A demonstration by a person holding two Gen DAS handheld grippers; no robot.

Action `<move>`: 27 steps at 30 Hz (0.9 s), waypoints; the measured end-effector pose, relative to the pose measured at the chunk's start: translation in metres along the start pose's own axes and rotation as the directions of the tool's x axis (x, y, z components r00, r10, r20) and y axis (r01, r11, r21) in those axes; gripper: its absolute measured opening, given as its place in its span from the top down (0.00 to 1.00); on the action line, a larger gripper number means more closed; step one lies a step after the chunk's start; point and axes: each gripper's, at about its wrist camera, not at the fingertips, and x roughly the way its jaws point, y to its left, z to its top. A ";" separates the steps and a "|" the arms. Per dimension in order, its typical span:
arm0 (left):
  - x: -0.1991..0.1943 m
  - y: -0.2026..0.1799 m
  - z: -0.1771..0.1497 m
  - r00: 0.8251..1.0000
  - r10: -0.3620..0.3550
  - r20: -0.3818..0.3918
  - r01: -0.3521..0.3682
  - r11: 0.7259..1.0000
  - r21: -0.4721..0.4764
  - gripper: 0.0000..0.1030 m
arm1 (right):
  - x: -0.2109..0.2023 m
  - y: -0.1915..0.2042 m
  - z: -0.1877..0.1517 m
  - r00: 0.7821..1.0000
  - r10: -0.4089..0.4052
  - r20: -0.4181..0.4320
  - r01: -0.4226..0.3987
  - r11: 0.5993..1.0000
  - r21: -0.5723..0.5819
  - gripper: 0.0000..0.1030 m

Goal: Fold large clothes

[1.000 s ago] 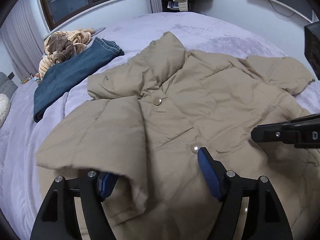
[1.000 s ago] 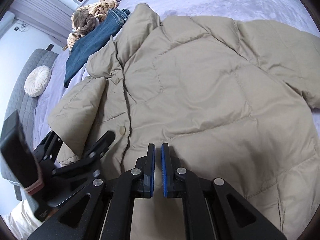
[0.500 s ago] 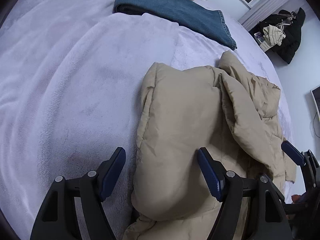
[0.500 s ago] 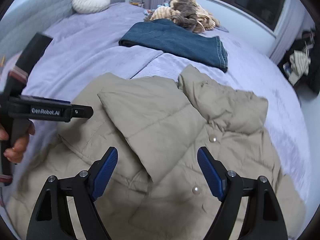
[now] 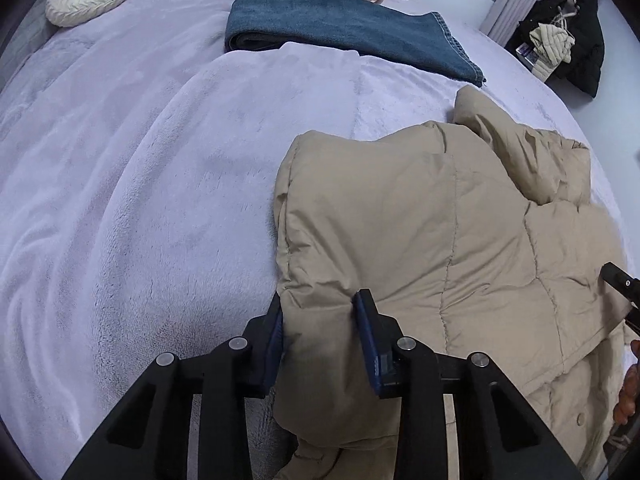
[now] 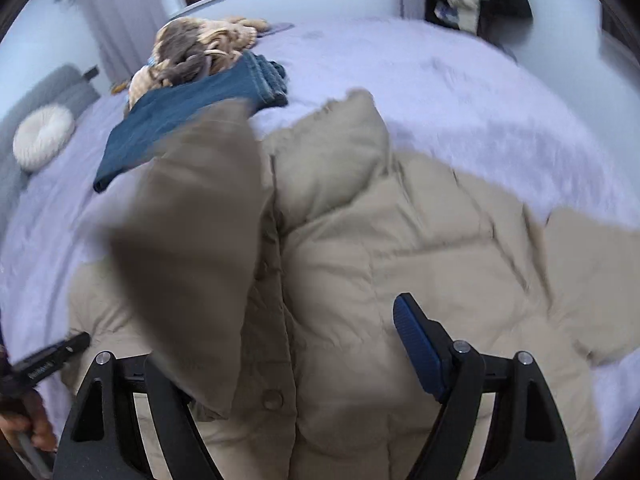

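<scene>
— Where's the jacket [image 5: 460, 248]?

— Spread across the bed [image 5: 140, 200], toward its near edge. My left tongs [image 5: 320, 320] have just been closing and now pinch the folded sleeve end, so I can carry it inward.

— And your right?

— Right tongs [image 6: 280, 360] have just spread wide, clamping nothing; a sleeve flap hangs blurred across their left finger.
</scene>
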 end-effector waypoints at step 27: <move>0.008 -0.054 0.009 0.980 0.183 0.075 -0.193 0.968 0.158 0.64 | 0.023 -0.045 -0.006 0.988 -0.015 -0.156 0.000 0.995 -0.095 0.94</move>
